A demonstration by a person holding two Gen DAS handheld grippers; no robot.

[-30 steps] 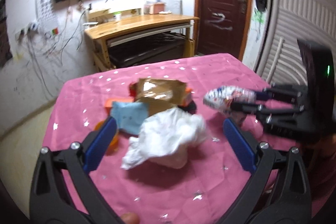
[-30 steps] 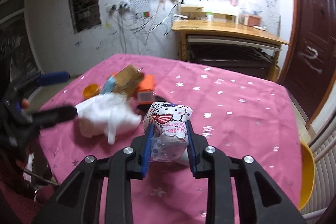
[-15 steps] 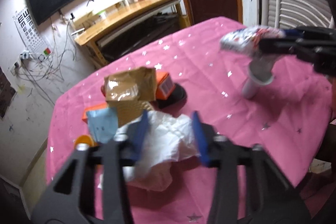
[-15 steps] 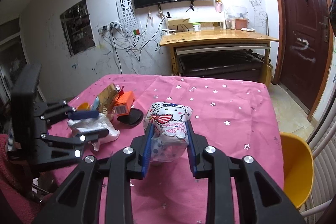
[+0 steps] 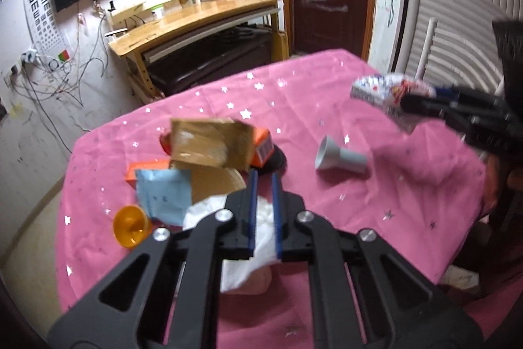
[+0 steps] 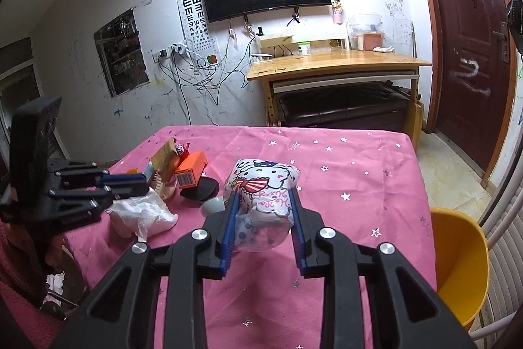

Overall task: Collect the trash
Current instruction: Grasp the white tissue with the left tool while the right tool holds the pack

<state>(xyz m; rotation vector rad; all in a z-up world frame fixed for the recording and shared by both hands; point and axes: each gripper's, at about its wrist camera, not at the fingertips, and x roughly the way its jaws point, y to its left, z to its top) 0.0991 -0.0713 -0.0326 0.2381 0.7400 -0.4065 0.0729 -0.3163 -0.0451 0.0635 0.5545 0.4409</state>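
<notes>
My left gripper [image 5: 263,175] points down at a crumpled white plastic bag [image 5: 204,211] at the near side of the pink table [image 5: 327,107]. Its jaws are closing to a narrow gap and the blue pads pinch a fold of the bag. From the right wrist, the same bag [image 6: 140,215] hangs under the left gripper [image 6: 140,183]. My right gripper [image 6: 263,195] is shut on a puffy cartoon-cat snack packet [image 6: 264,182], held above the cloth. In the left wrist view the packet [image 5: 382,90] and right gripper [image 5: 413,98] are at the far right.
A pile lies behind the bag: a torn cardboard box [image 5: 209,146], an orange box [image 5: 264,149], blue paper [image 5: 163,195], an orange cup [image 5: 130,226]. A grey funnel-shaped piece [image 5: 340,157] lies on its side. A yellow bin [image 6: 457,267] stands beside the table's right edge.
The left gripper went from wide open to closed on the white bag. The right gripper swung right with the packet and the yellow bin came into view. The grey piece now lies tipped over.
</notes>
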